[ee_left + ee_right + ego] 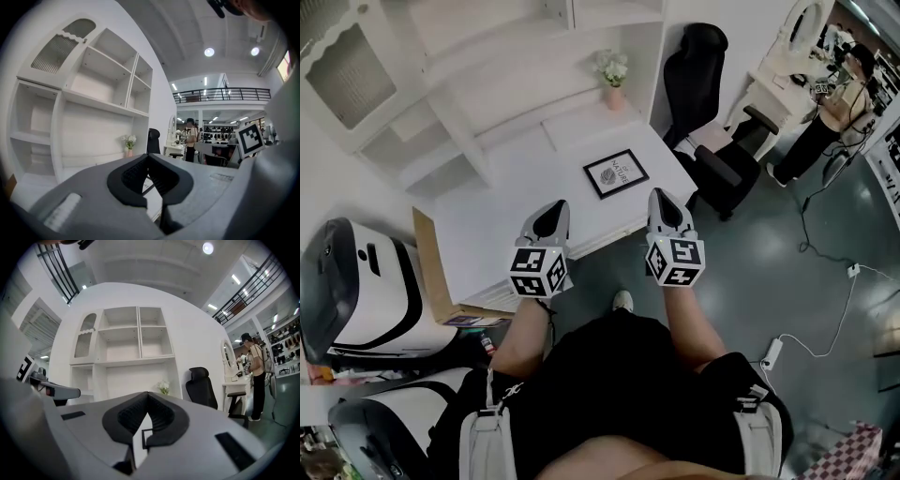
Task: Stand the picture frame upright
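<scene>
A black picture frame [616, 173] with a white print lies flat on the white desk [516, 202], near its right front corner. My left gripper [554, 208] hovers over the desk's front edge, left of the frame and short of it, its jaws shut on nothing. My right gripper [660, 196] is level with it just right of the frame's near corner, also shut and empty. In the left gripper view a strip of the frame [149, 185] shows below the shut jaws [148, 157]. The right gripper view shows a frame corner [144, 437] under its shut jaws [147, 395].
A small pink vase with white flowers [613, 71] stands at the desk's back, below white shelves [487, 66]. A black office chair [705, 103] is right of the desk. A cardboard sheet [431, 267] leans at the desk's left. People stand in the far right background [839, 84].
</scene>
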The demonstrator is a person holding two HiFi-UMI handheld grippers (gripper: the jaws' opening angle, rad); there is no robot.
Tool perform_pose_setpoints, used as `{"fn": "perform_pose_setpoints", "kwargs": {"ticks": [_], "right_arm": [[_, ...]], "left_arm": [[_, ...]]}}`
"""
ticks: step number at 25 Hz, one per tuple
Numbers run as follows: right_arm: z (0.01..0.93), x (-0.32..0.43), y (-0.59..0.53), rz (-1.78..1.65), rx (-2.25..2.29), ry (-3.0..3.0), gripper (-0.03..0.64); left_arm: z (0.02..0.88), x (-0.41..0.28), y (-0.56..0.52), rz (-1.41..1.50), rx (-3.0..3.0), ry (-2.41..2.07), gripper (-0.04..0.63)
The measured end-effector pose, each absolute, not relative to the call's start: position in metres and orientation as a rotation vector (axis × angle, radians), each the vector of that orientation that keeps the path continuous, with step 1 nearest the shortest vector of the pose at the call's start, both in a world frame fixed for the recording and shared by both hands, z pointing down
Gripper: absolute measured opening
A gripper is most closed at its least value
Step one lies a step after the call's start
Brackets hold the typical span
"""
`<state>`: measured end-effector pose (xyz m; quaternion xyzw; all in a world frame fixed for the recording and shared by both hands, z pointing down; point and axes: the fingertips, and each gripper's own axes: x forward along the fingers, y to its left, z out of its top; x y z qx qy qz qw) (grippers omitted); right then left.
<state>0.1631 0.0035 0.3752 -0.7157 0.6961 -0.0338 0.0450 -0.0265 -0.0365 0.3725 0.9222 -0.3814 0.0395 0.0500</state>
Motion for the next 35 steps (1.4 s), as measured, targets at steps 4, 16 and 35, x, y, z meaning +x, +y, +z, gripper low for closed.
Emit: {"fn": "perform_pose_setpoints", "kwargs": {"ticks": [4, 16, 35], "right_arm": [[0.377, 0.195, -0.053, -0.135, -2.180, 2.155, 0.000], [0.398, 0.241, -0.137, -0.251, -2.189, 2.195, 0.000], [0.436, 0.245, -0.178, -0.434, -2.351, 2.013, 0.000]], "left_arm": [[0.374, 0.011, -0.091, 0.139, 2.793, -1.155, 0.017], [0.391, 0.077, -0.178, 0.223, 2.781, -1.106, 0.017], [0.411, 0.084, -0.273, 0.381, 2.845, -0.908, 0.017]]}}
